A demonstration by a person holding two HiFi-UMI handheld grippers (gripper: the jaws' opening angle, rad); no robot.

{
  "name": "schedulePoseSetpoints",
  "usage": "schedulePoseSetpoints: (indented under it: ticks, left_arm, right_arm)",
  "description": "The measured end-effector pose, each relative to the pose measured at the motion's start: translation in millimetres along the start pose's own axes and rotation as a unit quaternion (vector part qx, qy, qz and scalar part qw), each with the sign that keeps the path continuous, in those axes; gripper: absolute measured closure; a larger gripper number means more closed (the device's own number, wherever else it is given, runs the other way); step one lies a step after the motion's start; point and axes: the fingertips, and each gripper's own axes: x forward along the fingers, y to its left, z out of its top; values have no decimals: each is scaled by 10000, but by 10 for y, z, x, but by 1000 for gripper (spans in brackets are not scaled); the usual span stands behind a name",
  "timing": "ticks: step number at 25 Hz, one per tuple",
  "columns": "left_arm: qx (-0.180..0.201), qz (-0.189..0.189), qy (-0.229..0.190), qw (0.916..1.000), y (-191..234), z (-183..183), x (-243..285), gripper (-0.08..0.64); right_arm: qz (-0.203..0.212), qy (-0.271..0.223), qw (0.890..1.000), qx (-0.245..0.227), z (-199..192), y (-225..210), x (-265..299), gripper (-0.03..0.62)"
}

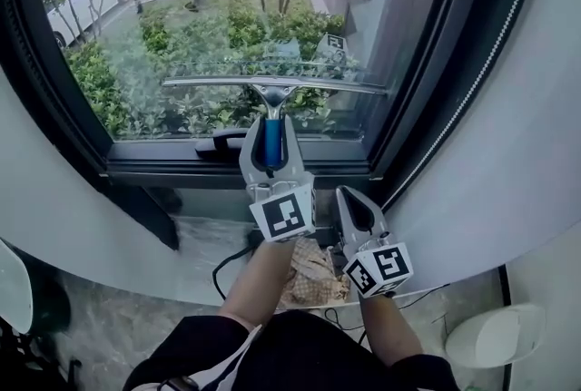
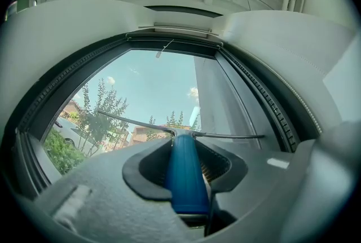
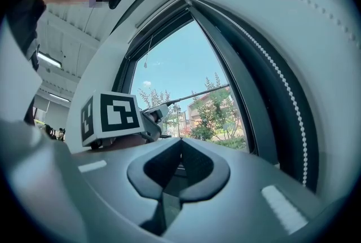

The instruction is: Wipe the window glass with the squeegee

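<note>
The squeegee [image 1: 272, 86] has a long metal blade lying level against the lower part of the window glass [image 1: 182, 8], and a blue handle [image 1: 272, 142]. My left gripper [image 1: 270, 124] is shut on that handle, just above the sill. From the left gripper view, the blue handle [image 2: 183, 174] runs up between the jaws to the blade [image 2: 141, 123] on the glass [image 2: 152, 84]. My right gripper [image 1: 349, 197] hangs lower and to the right, shut with nothing in it. In the right gripper view, its jaws [image 3: 179, 149] meet and the left gripper's marker cube [image 3: 110, 118] is at left.
A black window handle [image 1: 218, 142] sits on the dark lower frame [image 1: 236, 170], just left of the squeegee handle. The black side frame [image 1: 427, 72] slants down at right beside a white wall [image 1: 508, 162]. Below are a beige cloth [image 1: 313, 276], cables [image 1: 227, 267] and a white object [image 1: 495, 335].
</note>
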Motion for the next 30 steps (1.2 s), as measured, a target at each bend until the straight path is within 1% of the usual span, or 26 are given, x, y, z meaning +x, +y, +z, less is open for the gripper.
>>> schedulePoseSetpoints:
  ticks: [6,9,13,18,23,30]
  left_arm:
    - [72,-28,71,9999,9,-66,-48,428]
    - [18,-17,50,10000,17,-90,-72,428]
    - [-6,19,232,9997,22,-197,-133,428]
    - [-69,-21,287,9996,14,-258,-162,428]
    - [-20,-5,330,9995,19,-300,-219,428]
    - [108,66,575,9983,54,-464,-321,428]
  right_arm:
    - [-44,50,10000,0,-56,-15,-14,586]
    - [-50,95,9999,-2,-90,2,-33,586]
    - [-55,123,9999,-14,-94,2,-58,586]
    - [-72,129,9999,16,-114,-15,-62,586]
    - [-77,137,9999,69,-150,-25,-77,586]
    - [-25,142,9997,178,-189,-5,-95,586]
